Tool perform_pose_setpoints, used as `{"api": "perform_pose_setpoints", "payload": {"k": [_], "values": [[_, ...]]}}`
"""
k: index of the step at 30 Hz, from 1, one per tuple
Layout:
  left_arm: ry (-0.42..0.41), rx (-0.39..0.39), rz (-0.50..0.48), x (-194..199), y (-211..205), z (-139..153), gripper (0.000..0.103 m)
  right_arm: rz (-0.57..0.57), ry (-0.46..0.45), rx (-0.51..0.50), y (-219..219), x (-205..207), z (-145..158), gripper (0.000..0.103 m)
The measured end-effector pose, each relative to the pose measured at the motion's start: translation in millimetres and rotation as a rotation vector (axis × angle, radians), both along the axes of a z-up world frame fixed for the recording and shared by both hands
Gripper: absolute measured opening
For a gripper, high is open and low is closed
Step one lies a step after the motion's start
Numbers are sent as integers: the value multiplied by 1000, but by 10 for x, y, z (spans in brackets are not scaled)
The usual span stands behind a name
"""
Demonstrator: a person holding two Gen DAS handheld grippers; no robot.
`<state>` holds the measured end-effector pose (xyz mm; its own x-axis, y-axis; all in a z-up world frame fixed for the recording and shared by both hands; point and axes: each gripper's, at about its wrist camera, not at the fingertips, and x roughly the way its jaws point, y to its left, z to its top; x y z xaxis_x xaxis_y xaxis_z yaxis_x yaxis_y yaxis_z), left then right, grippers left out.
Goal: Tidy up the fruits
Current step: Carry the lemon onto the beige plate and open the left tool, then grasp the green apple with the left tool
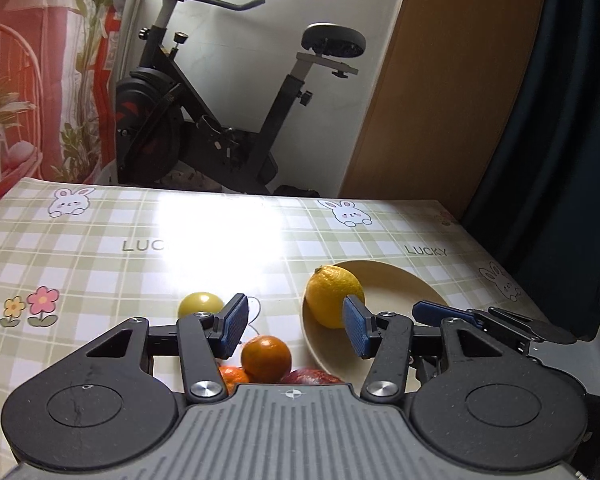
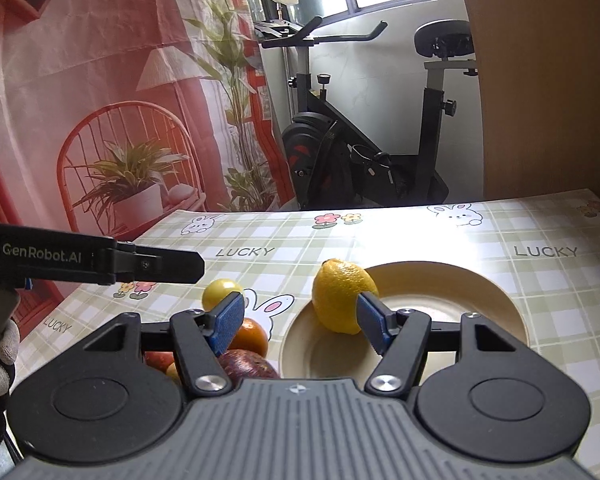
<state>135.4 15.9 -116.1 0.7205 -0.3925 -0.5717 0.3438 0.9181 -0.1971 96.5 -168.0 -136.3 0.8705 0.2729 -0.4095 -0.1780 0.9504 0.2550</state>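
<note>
One fruit is sorted so far, as I read it: on the desk (image 1: 100,248) the plate (image 2: 480,292) carries only the lemon (image 2: 342,296), at its left edge. It stands nearly upright, long axis tipped slightly, nub end up. Left of the plate, still on the cloth, wait a dark red fruit (image 2: 248,364), an orange (image 1: 266,356) and a small yellow fruit (image 1: 200,304); others are half hidden. My left gripper (image 1: 296,328) and right gripper (image 2: 300,328) both have fingers spread wide, holding nothing.
</note>
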Motion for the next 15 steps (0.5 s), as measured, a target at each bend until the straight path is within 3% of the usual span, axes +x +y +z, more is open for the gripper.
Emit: {"api": "perform_pose_setpoints", "payload": {"k": [8, 15], "values": [[13, -10, 86, -351, 282, -76, 55, 113, 26, -29, 342, -283, -77, 66], [94, -46, 65, -493, 433, -287, 55, 243, 105, -86, 640, -434, -227, 66]]}}
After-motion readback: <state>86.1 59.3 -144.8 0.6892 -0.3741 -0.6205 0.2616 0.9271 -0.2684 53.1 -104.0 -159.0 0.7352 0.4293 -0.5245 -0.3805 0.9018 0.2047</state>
